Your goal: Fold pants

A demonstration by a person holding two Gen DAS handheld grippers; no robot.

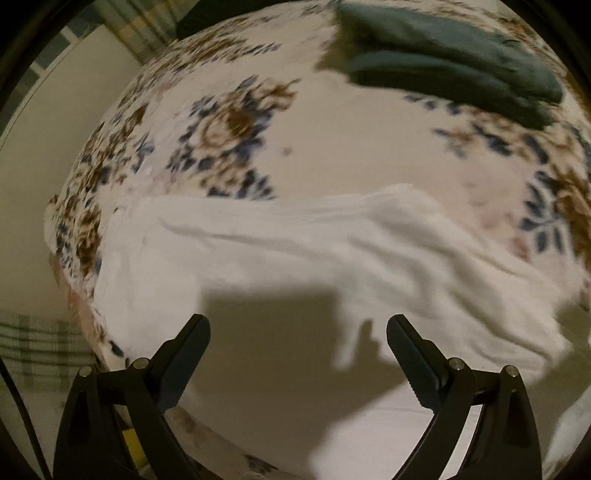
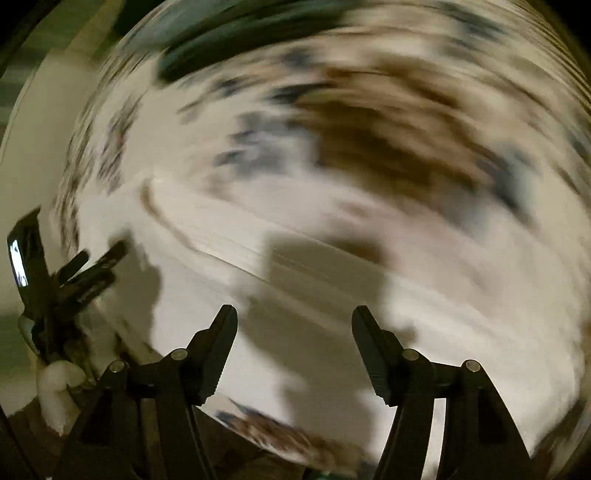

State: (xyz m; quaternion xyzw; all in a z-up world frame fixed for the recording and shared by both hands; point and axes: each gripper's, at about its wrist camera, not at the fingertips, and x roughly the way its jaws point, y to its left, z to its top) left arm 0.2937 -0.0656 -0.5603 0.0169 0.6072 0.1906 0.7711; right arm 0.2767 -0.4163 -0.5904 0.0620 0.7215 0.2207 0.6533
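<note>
White pants [image 1: 295,258] lie spread across a table covered by a floral cloth [image 1: 332,155], wrinkled toward the right. My left gripper [image 1: 298,325] is open and empty just above the near part of the pants. In the right wrist view the picture is heavily blurred; the white pants [image 2: 258,295] fill the lower middle. My right gripper [image 2: 294,317] is open and empty above them. The left gripper [image 2: 92,269] shows at the left edge of that view.
A dark green folded garment [image 1: 450,66] lies at the far right of the table, and shows as a dark smear [image 2: 240,33] at the top of the right wrist view. The table edge [image 1: 74,266] drops off to the left, with pale floor beyond.
</note>
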